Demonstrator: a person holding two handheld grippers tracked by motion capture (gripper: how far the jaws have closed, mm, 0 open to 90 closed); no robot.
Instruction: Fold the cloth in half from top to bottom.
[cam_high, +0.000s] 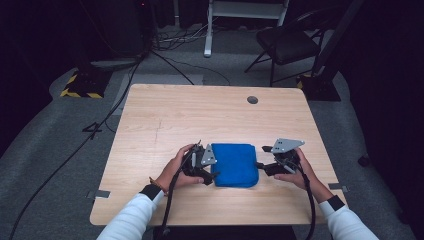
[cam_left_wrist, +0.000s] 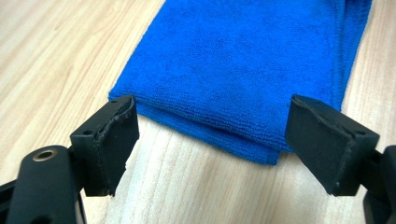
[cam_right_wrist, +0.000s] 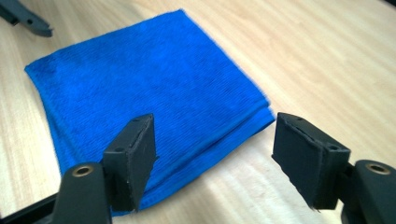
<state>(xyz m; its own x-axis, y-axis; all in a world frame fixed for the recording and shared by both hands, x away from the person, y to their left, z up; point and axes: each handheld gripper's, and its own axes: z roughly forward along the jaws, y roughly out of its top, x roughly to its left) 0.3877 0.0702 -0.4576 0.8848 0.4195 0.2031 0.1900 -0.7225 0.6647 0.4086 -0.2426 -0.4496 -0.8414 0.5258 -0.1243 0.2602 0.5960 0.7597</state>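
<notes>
A folded blue cloth (cam_high: 234, 164) lies flat on the wooden desk (cam_high: 165, 120), toward the near edge, squarely between both hands. The left gripper (cam_high: 212, 175) sits right at the cloth's left edge; the right gripper (cam_high: 260, 165) hangs just off its right edge, with a sliver of bare wood between.

From the left gripper view, the jaws stand wide apart and empty, the cloth's (cam_left_wrist: 243, 70) short folded edge lying between and just beyond them, no pad touching fabric. From the right gripper view, same story: jaws spread wide, nothing gripped, the cloth's (cam_right_wrist: 140, 88) layered corner sitting below and between them, and the tip of the other gripper (cam_right_wrist: 25, 18) peeking in at the far side.

It reads as a folding job with the cloth already doubled into a neat square and both tools off it. If another fold is wanted, each gripper needs to drop onto an edge, pinch all the layers together and lift evenly; otherwise the stack could slide apart.
</notes>
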